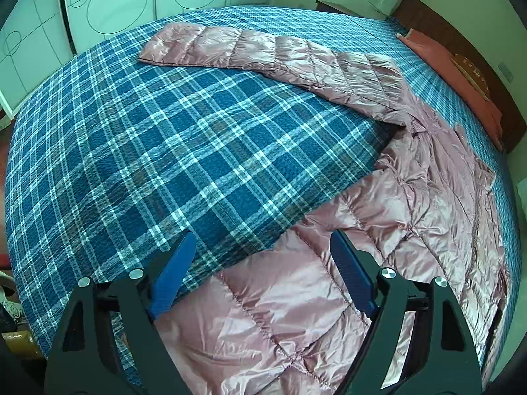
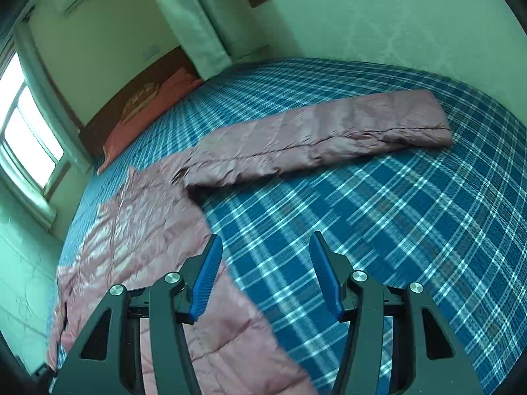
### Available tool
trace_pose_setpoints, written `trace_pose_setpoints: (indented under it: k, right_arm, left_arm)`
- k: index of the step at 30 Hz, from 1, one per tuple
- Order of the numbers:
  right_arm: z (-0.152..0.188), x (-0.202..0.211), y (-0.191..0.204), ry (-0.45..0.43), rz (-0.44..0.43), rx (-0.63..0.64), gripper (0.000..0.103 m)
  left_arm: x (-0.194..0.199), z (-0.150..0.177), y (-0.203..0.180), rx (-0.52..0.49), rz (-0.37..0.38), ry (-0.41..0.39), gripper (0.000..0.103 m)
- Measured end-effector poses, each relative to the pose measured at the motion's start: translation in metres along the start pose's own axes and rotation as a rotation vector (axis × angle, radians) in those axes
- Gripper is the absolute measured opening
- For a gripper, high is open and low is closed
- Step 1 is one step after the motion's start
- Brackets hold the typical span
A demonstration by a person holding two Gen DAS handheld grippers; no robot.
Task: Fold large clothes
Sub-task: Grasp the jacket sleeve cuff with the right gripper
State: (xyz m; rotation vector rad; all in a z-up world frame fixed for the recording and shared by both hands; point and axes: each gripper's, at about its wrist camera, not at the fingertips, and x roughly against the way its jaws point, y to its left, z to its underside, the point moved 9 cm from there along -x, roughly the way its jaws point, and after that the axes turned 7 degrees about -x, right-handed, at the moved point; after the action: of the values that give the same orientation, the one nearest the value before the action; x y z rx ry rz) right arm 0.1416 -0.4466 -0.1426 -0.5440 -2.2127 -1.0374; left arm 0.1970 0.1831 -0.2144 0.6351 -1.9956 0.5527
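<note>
A shiny pink quilted down jacket [image 1: 378, 230] lies spread on a blue plaid bed cover [image 1: 164, 151]. One sleeve [image 1: 263, 54] stretches out across the bed away from the body. My left gripper [image 1: 262, 240] hovers over the jacket's side edge, open, its blue pads apart with nothing pinched. In the right wrist view the jacket body [image 2: 141, 223] lies at the left and the other sleeve [image 2: 329, 135] runs out to the right. My right gripper [image 2: 265, 247] stands open above the jacket's edge and the bed cover [image 2: 395, 230], holding nothing.
An orange pillow [image 1: 457, 75] lies against the dark wooden headboard [image 1: 474, 49]. White wardrobe doors [image 1: 108, 3] stand behind the bed. A window [image 2: 23, 125] and a pale curtain [image 2: 194, 26] are beside the bed; a wall [image 2: 395, 23] runs along its far side.
</note>
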Motion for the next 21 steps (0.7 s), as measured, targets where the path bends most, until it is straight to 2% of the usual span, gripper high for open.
trace_pose_setpoints:
  k: [2,5,8,12,18,21]
  right_arm:
    - [-0.023,-0.008,-0.029,-0.024,-0.022,-0.128,0.068]
    - [-0.053,-0.021,-0.061,-0.063,-0.049,-0.257,0.068]
    - [-0.076,-0.037,-0.082,-0.099,-0.041,-0.319,0.068]
    - [-0.089,-0.057,-0.101,-0.132,-0.052,-0.412,0.068]
    - [-0.104,-0.059,-0.106,-0.246,-0.073,-0.457,0.068]
    - [-0.114,-0.058,-0.111,-0.289,-0.073,-0.486,0.067]
  left_arm:
    - [-0.004,-0.002,0.005,0.026,-0.018,0.004,0.084]
    - [-0.008,-0.003,0.011,0.047,-0.047,0.007,0.084]
    - [-0.012,-0.004,0.013,0.05,-0.082,0.004,0.084]
    - [-0.017,-0.003,0.017,0.05,-0.135,0.002,0.084]
    - [-0.03,0.002,0.023,0.028,-0.204,0.013,0.084]
    - [-0.034,0.003,0.024,0.012,-0.224,0.012,0.087]
